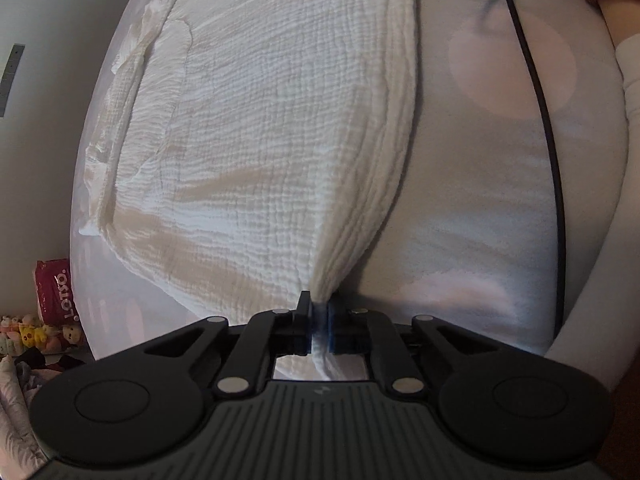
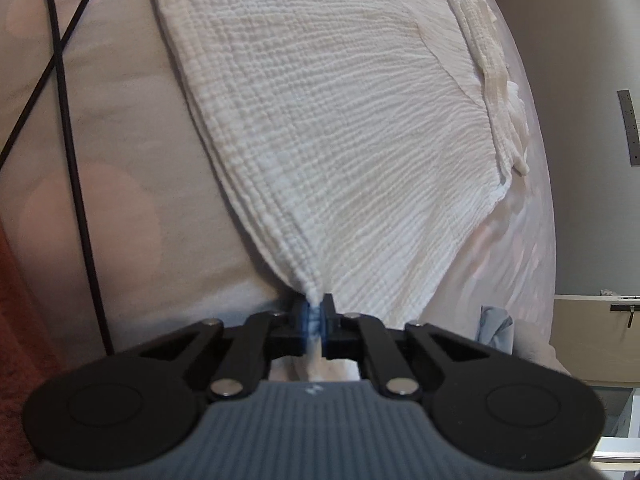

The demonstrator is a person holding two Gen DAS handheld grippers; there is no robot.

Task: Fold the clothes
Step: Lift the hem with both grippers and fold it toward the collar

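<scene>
Nearest, in the left wrist view, the left tongs (image 1: 319, 322) stood clamped on a gathered corner of the white crinkled garment (image 1: 260, 120), the cloth pinched between the blue pads (image 1: 331, 322) and bunched behind them; likewise, in the right wrist view, the right tongs (image 2: 316, 320) were closed tight on another corner of the same garment (image 2: 340, 140), a twist of white cloth showing between their blue pads (image 2: 306, 320); from each grip the fabric fanned outward in taut pleats; beyond, the garment lay spread flat on a pale bed sheet (image 1: 480, 208) printed with large pink circles; a frilled edge (image 2: 496, 72) ran along its far side; black cables (image 2: 64, 100) crossed on the sheet beside it; farther off, at the bed's edge, a red packet (image 1: 56, 292) and small plush toys (image 1: 36, 332) sat against a grey wall (image 1: 40, 80).
</scene>
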